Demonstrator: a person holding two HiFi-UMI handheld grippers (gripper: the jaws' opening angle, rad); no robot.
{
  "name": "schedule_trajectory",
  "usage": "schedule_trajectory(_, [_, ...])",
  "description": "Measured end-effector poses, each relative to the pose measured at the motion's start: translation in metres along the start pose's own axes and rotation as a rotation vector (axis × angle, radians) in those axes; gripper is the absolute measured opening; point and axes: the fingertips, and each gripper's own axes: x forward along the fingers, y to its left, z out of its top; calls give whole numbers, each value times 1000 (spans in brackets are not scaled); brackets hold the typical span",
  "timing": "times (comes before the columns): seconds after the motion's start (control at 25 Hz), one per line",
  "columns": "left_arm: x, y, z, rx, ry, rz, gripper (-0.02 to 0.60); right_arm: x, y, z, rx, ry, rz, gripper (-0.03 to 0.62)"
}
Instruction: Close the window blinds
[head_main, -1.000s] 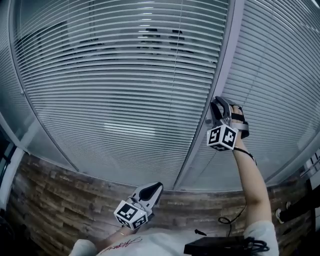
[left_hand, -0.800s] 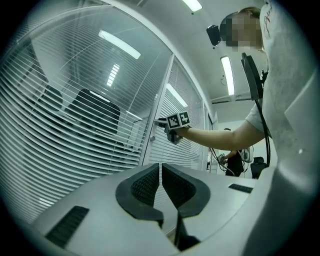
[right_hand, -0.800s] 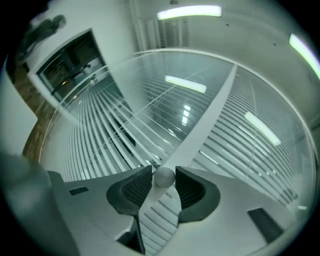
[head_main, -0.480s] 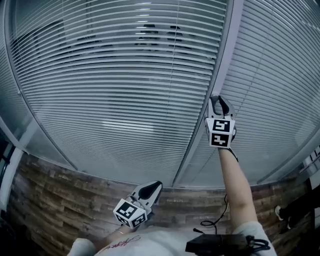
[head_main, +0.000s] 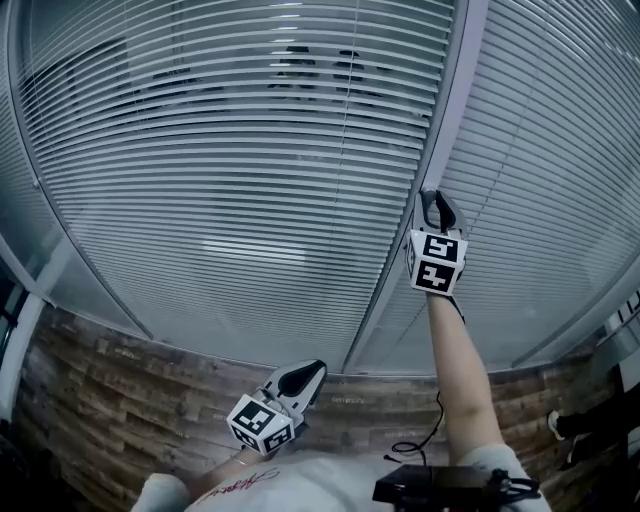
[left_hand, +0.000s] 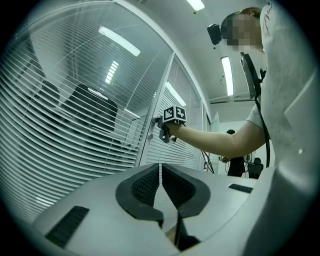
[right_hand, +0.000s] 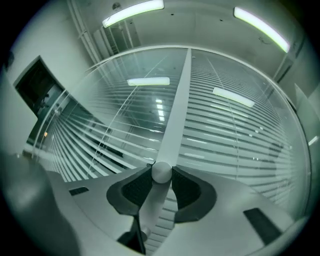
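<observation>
White slatted blinds (head_main: 250, 150) hang behind glass panes, their slats partly tilted, with dark shapes showing through near the top. A pale frame post (head_main: 445, 120) divides the panes. A small round white knob (right_hand: 161, 171) sticks out of this post. My right gripper (right_hand: 161, 175) is shut on the knob, one pad on each side. It reaches up against the post in the head view too, right gripper (head_main: 437, 200). My left gripper (head_main: 305, 378) hangs low near my body, shut and empty, and is seen again as left gripper (left_hand: 161, 167).
A second blind panel (head_main: 560, 150) fills the pane right of the post. A wood-look floor (head_main: 120, 400) runs below the glass. A dark pack with cables (head_main: 440, 487) sits at my waist. Another person (left_hand: 243, 162) stands farther along the glass wall.
My right gripper has rolled around on the knob, its marker cube turning to a new face, and my forearm has swung left beneath it. The left gripper has stayed put.
</observation>
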Motion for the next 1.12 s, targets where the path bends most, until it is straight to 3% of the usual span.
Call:
schedule_trajectory(0.16, [-3,6,-1,-2,1,10,29,-2,6,3,-282,2,16,132])
schedule_trajectory(0.8, [-2,5,-2,-7,-4,-4,29,-7,18,4,-810,-29,122,132])
schedule_trajectory(1.12, [2,4,-3,-8,-2,-3,29,-5,20,-2,-1129,-23,186,132])
